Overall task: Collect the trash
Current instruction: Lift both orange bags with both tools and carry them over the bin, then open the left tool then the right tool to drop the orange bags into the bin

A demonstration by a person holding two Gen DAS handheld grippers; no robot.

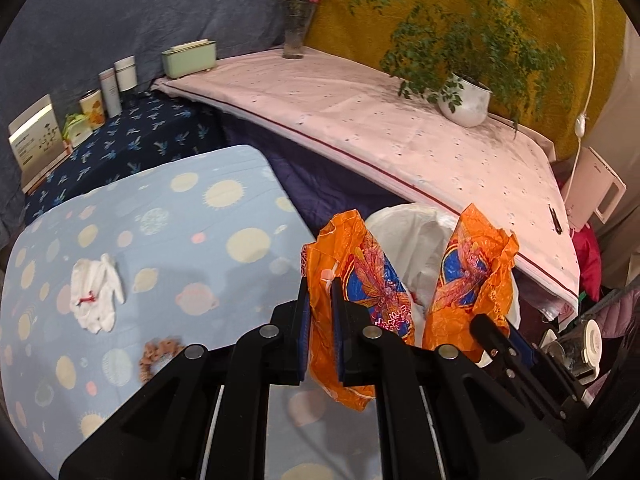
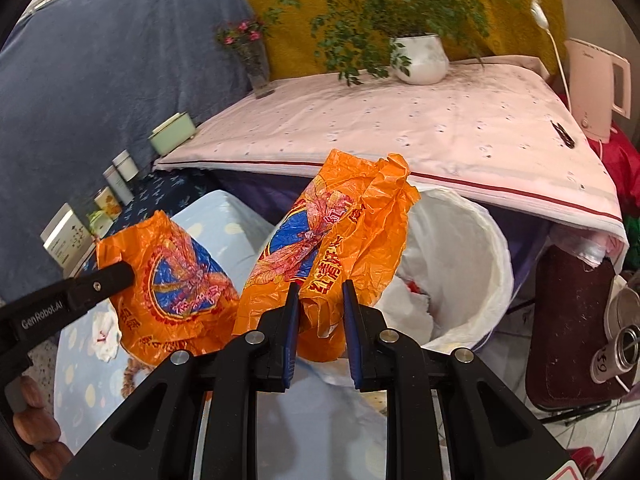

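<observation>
My left gripper [image 1: 320, 292] is shut on an orange printed plastic wrapper [image 1: 352, 272], held above the edge of the light blue table. My right gripper [image 2: 320, 292] is shut on a second orange wrapper [image 2: 344, 232], held beside the rim of the white-lined trash bin [image 2: 480, 248]. In the left wrist view the right gripper [image 1: 500, 332] and its wrapper [image 1: 472, 272] show at the right, with the bin liner [image 1: 412, 236] behind. In the right wrist view the left gripper's wrapper [image 2: 176, 276] shows at the left. A crumpled white tissue [image 1: 96, 292] lies on the blue table.
A pink-covered table [image 1: 360, 120] stands behind the bin with a potted plant [image 1: 464, 100], a flower vase [image 1: 296, 36] and a green box [image 1: 188, 58]. Tins and cartons [image 1: 108, 96] line a dark blue surface. A kettle [image 2: 600, 84] stands right; a brown chair [image 2: 568, 320] beside the bin.
</observation>
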